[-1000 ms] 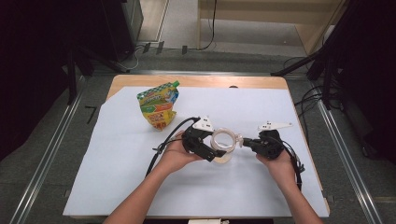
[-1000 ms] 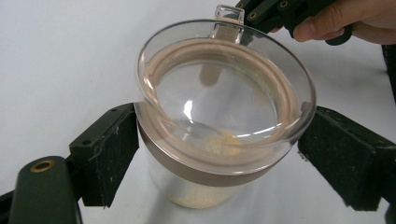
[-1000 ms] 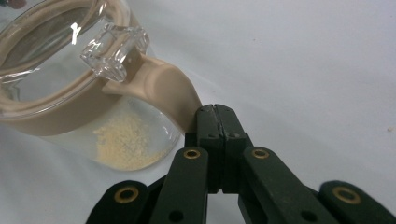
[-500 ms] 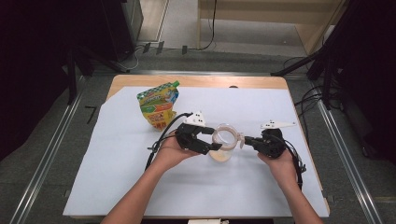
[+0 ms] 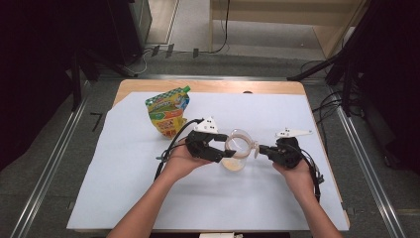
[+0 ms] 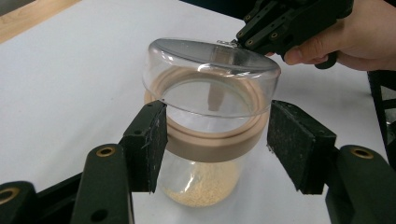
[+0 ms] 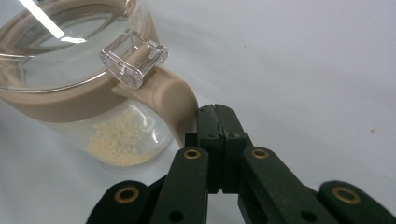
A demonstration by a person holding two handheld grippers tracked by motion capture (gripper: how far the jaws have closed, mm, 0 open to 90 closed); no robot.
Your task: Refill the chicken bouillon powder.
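Note:
A clear jar (image 5: 241, 148) with a beige collar (image 6: 210, 142) and a clear lid (image 6: 210, 60) stands on the white sheet, a little pale powder (image 7: 119, 142) at its bottom. My left gripper (image 5: 229, 148) reaches in from the left, its two pads (image 6: 147, 144) pressed on either side of the collar (image 6: 210, 142). From the right comes my right gripper (image 7: 217, 109), shut and holding nothing. Its tips sit against the collar's beige tab (image 7: 175, 100), just below the lid's clear latch (image 7: 133, 58).
A colourful spouted pouch (image 5: 168, 111) stands at the back left of the white sheet (image 5: 124, 188), which covers a wooden table (image 5: 208, 87). Cables trail from both grippers across the sheet. Dark stands and floor cables surround the table.
The left hand has drifted slightly up and left while staying at the jar. The right gripper stays at the jar's right side. The jar has not moved.

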